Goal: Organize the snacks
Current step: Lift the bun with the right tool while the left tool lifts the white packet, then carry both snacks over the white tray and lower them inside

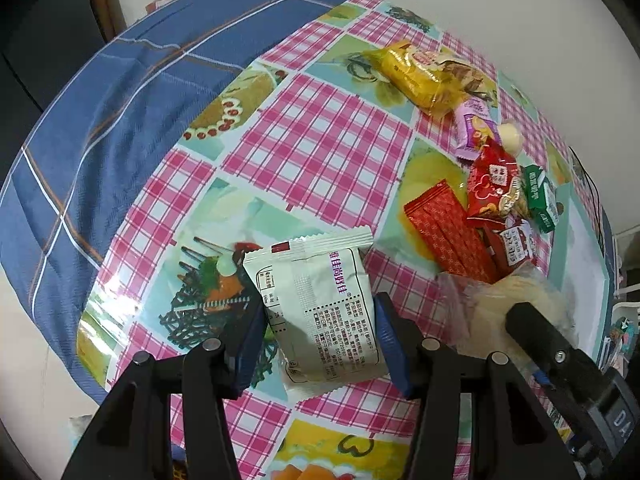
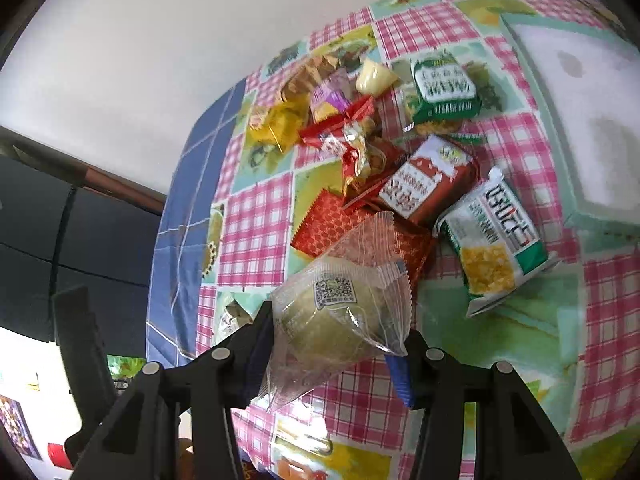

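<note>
My left gripper is shut on a white snack packet with printed text, held above the checked tablecloth. My right gripper is shut on a clear-wrapped pale cake; this cake also shows at the right of the left wrist view. A pile of snacks lies on the table: a yellow bag, a purple packet, red packets, a green packet and a white-green corn snack bag.
A shallow white tray with a teal rim sits right of the pile. A blue plaid cloth hangs off the table's left edge. A white wall is behind the table.
</note>
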A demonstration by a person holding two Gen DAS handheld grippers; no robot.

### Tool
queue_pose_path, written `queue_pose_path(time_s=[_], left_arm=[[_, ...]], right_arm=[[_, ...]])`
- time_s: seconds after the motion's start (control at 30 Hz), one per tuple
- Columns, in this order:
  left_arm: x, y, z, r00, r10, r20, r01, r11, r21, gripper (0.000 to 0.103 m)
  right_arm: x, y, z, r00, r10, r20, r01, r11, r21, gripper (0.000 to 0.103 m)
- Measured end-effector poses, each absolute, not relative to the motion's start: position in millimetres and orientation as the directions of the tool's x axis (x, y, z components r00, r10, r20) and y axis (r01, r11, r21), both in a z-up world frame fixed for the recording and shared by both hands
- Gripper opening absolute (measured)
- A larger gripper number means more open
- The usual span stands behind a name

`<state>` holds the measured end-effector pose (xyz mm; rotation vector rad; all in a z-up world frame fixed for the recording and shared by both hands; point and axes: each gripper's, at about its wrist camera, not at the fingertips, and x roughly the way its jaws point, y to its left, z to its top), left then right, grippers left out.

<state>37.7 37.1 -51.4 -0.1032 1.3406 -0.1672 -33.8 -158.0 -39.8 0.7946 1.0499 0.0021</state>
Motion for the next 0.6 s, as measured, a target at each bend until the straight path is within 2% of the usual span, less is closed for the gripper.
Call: queue_pose_path(time_s=[0.6], left_arm=[[35.2,0.8,-24.7,0.271,-0.17,-0.947,0.126,0.982,-0.14,0.055]], right_arm=[[-60.7,-205.9,-5.7,0.604,0.271,-0.75,0.401,0.709,0.58,0.054]])
